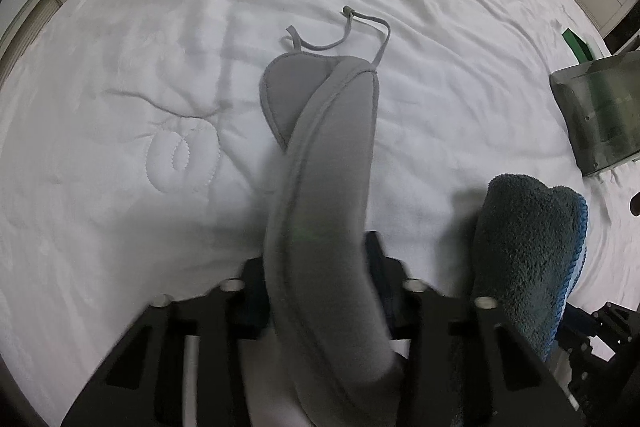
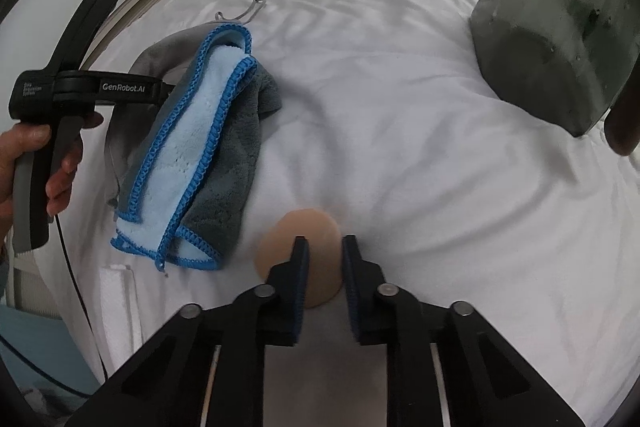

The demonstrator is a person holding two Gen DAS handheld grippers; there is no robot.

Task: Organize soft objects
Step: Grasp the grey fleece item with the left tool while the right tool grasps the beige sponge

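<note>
Both grippers at work over soft items on a white bed
The left wrist view shows the left gripper (image 1: 320,291) clamped on a grey eye mask (image 1: 324,195), its far end and straps resting on the bedsheet (image 1: 160,27); only the right wrist view shows the right gripper (image 2: 324,247), jaws slightly apart around a tan round sponge (image 2: 304,247) lying on the sheet, beside a blue-edged grey towel (image 2: 200,147), with a grey bin (image 2: 552,39) far right
</note>
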